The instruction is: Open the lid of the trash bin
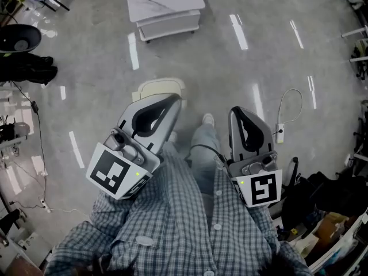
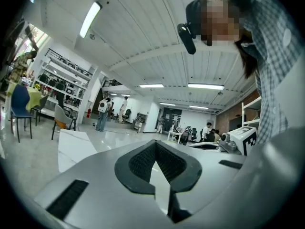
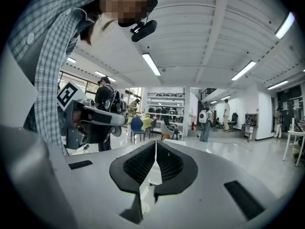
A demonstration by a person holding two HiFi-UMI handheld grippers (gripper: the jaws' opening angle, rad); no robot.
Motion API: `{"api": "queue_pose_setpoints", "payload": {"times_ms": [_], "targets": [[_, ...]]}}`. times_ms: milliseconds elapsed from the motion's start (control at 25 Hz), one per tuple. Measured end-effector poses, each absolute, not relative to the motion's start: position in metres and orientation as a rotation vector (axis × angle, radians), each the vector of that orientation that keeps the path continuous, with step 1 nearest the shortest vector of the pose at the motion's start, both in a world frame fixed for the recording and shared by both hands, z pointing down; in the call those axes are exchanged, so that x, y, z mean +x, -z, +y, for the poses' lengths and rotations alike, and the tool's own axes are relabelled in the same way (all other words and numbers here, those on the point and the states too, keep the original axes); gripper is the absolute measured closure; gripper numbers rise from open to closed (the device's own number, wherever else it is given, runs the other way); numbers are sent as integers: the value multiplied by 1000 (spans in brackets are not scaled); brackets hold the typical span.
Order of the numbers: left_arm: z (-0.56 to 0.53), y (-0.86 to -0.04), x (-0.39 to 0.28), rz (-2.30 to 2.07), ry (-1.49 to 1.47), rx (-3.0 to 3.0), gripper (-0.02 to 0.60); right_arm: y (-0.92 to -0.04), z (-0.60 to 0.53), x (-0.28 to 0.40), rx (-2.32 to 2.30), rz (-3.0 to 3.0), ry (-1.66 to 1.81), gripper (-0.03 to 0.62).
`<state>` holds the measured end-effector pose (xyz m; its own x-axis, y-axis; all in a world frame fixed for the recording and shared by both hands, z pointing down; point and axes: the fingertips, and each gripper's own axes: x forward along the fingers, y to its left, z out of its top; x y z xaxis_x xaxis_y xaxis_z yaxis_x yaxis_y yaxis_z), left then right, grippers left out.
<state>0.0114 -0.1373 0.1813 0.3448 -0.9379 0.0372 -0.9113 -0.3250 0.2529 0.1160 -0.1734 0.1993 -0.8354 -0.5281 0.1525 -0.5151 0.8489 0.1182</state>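
From the head view, a cream trash bin (image 1: 156,88) stands on the floor just ahead of the person's feet, and I see it from above. Its lid looks down, and its near part is hidden behind the left gripper. My left gripper (image 1: 173,100) is held up in front of the checked shirt, pointing forward over the bin's near edge. Its jaws meet at the tips with nothing between them (image 2: 156,142). My right gripper (image 1: 236,111) is held to the bin's right, also shut and empty (image 3: 156,142). Both gripper views face level across the room and the bin is in neither.
A white marble-topped table (image 1: 164,4) stands farther ahead on the glossy grey floor. A power strip with a looped cable (image 1: 280,132) lies to the right. Black bags and boxes (image 1: 330,197) crowd the right side and dark gear (image 1: 26,68) the left. Several people and chairs stand far off.
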Motion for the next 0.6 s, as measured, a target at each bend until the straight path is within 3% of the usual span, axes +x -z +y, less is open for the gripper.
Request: {"api": "queue_pose_setpoints", "payload": {"times_ms": [600], "targets": [[-154,-212,-15,-2027,169,1949,577,-240,-232,92,278,-2832,109,571]]}}
